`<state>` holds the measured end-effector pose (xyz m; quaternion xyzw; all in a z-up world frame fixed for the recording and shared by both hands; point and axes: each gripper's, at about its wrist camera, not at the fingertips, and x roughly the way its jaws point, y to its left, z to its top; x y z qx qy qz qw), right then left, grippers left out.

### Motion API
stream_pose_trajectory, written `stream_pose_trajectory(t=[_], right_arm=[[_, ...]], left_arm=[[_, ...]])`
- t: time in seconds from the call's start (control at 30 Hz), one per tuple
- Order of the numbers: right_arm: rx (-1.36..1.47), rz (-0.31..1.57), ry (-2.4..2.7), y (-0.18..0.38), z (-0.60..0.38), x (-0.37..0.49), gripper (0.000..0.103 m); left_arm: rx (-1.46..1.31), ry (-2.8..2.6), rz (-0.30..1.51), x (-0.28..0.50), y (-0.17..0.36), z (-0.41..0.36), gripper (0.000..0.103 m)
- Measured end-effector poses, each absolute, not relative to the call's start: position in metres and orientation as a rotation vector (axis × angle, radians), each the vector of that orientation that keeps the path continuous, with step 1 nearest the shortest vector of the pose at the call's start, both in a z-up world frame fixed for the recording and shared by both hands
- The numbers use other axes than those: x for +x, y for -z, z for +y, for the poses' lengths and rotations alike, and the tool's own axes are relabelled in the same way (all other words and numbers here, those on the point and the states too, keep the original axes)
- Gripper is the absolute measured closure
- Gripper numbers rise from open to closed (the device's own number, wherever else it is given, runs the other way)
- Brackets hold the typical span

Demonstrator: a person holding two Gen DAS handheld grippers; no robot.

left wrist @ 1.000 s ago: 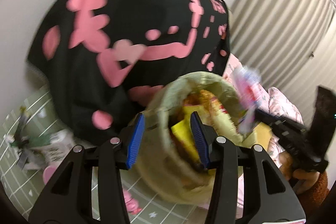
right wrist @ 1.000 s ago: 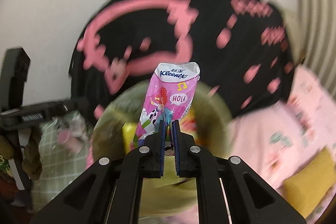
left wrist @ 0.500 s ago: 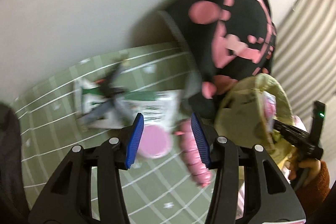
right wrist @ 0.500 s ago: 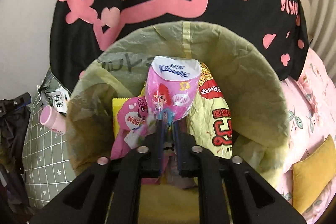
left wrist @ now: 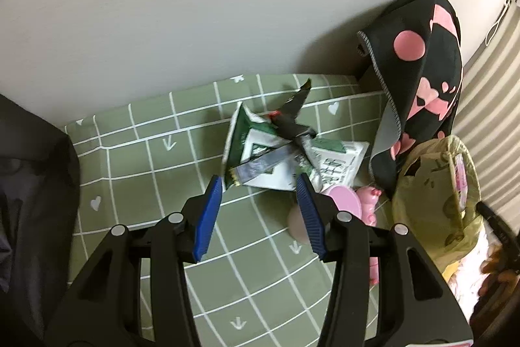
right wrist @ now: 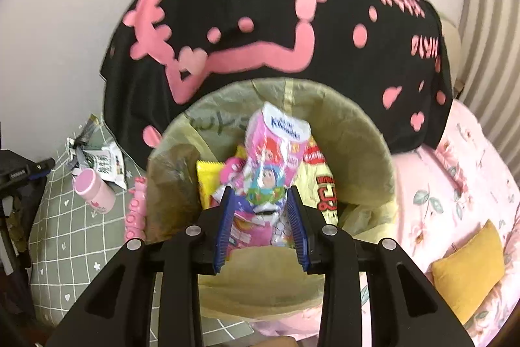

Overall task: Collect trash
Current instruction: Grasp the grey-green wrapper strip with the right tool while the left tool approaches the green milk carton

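A bin lined with a yellow-green bag [right wrist: 357, 119] holds several snack wrappers. My right gripper [right wrist: 260, 194] hangs over its mouth with its jaws opening. A pink Kleenex tissue pack [right wrist: 276, 145] stands loosely between the blue pads [right wrist: 224, 217], which no longer pinch it. My left gripper [left wrist: 258, 184] is open and empty, low over a green checked sheet [left wrist: 146, 184]. Just beyond its tips lies a torn green-and-white wrapper [left wrist: 276, 152] with a dark strip across it. The bin [left wrist: 435, 200] is at the right in the left wrist view.
A pink bottle [right wrist: 94, 187] and a pink toy [right wrist: 135, 210] lie between the wrapper and the bin. A black cloth with pink print [right wrist: 260, 21] hangs behind the bin against the wall. Pink bedding [right wrist: 455, 184] and a yellow cushion [right wrist: 468, 265] lie to the right.
My left gripper swung away from the bin, left and down to the wrapper on the green sheet. My right gripper lowered the tissue pack into the bin and its jaws opened off it.
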<state>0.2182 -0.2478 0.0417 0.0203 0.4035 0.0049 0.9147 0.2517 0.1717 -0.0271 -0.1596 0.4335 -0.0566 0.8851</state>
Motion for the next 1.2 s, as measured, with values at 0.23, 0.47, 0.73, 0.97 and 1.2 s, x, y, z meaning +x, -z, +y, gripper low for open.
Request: stream_pose_trajectory(t=[0.23,0.47,0.73,0.97,1.2], right_arm=[[0.041,0.772,-0.085,-0.060,-0.215,0.218,0.070],[0.014,0.808,-0.284,-0.044,-0.134,0.247,0.070],[-0.096,0.814,-0.551,-0.013,-0.006,0.302,0.071],[-0.155,0.885,-0.581,0.020,0.053,0.357,0.071],[-0.143,0.944,-0.605,0.026,0.054,0.375,0.070]], left_arm=[[-0.332,0.110,0.931,0.248,0.043,0.189,0.058],[-0.356,0.064,0.898,0.251,0.034,0.209,0.058],[-0.398,-0.053,0.875,0.242,0.033,0.247,0.058],[-0.409,-0.083,0.898,0.234,0.043,0.273,0.058],[-0.435,-0.043,0.920,0.242,0.050,0.276,0.058]])
